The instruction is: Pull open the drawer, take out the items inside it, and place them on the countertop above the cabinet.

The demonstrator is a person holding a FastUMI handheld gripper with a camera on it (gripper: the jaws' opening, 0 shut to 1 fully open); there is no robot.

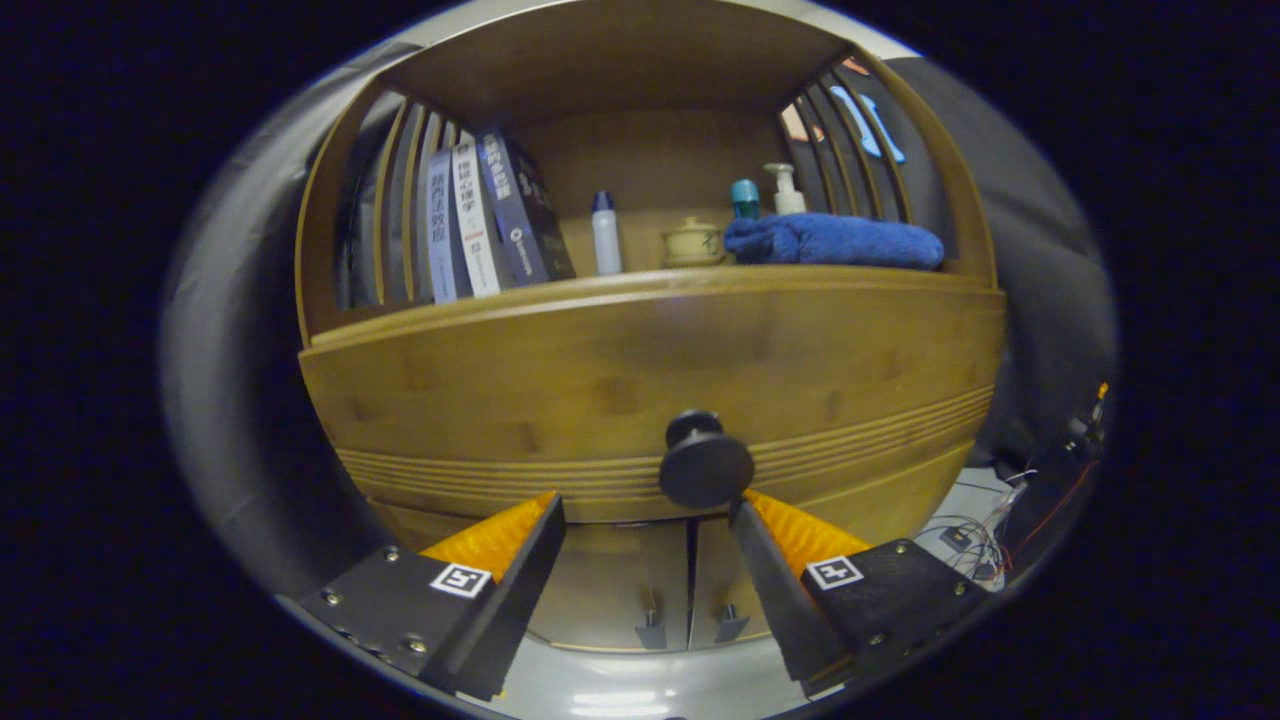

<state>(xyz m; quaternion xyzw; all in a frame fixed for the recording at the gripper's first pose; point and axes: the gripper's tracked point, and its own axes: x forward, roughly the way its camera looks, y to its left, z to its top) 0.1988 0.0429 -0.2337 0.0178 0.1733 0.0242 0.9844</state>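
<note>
The closed drawer (650,390) fills the wooden cabinet's front, its dark round knob (705,468) just ahead of the gripper (648,512), whose fingers stand wide and hold nothing. On the counter (640,285) above, books (490,215) lean at the left edge, a folded blue towel (835,241) lies at the right, small bottles (606,233) and a jar (692,243) between.

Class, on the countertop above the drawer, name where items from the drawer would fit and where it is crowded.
Free: countertop between books and white bottle. Crowded: ceramic jar, blue towel, teal-capped bottle, pump bottle. Gripper open, knob just ahead.
</note>
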